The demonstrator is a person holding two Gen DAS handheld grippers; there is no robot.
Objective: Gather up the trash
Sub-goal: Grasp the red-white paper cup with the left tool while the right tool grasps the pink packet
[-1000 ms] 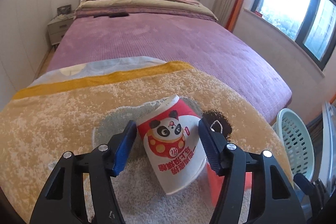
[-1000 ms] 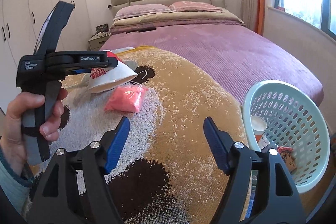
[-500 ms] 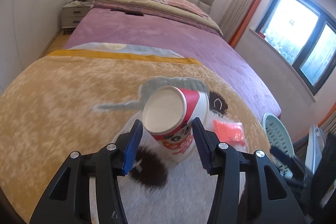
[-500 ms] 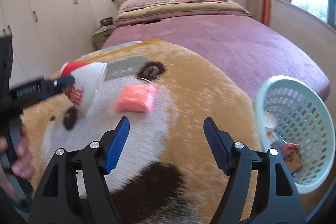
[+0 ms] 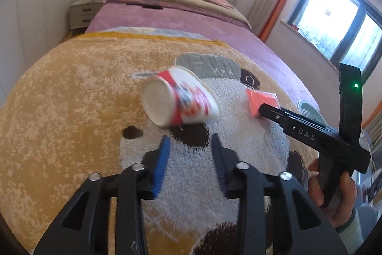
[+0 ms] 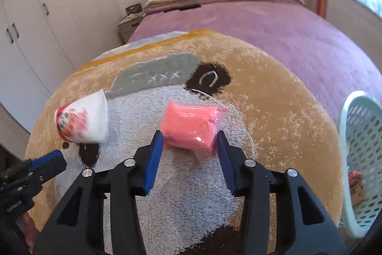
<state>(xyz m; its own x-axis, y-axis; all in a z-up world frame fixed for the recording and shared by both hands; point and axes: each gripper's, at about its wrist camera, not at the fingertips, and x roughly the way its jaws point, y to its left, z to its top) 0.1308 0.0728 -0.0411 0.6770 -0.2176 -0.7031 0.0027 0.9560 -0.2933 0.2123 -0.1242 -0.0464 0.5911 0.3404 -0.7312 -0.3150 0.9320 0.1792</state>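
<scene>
Two pieces of trash on the panda blanket, one between closing tongs.

Two grippers work over the plush panda blanket (image 5: 71, 92) spread on the foot of the purple bed (image 6: 274, 35). The left gripper (image 5: 189, 147) has its blue pads drawn as close as they go with nothing between them; the red-and-white paper cup (image 5: 181, 103) lies on its side just beyond the tips, loose on the blanket and blurred. The right gripper (image 6: 189, 142) is closing its jaws around the pink plastic packet (image 6: 191, 127), which sits between the pads on the white patch of the blanket; both pads are at its sides, though firm pressure cannot be told. A pale green laundry basket (image 6: 360, 159) stands off the bed's right edge with scraps inside. A hand (image 5: 334, 192) holds the right tool's grip.
</scene>
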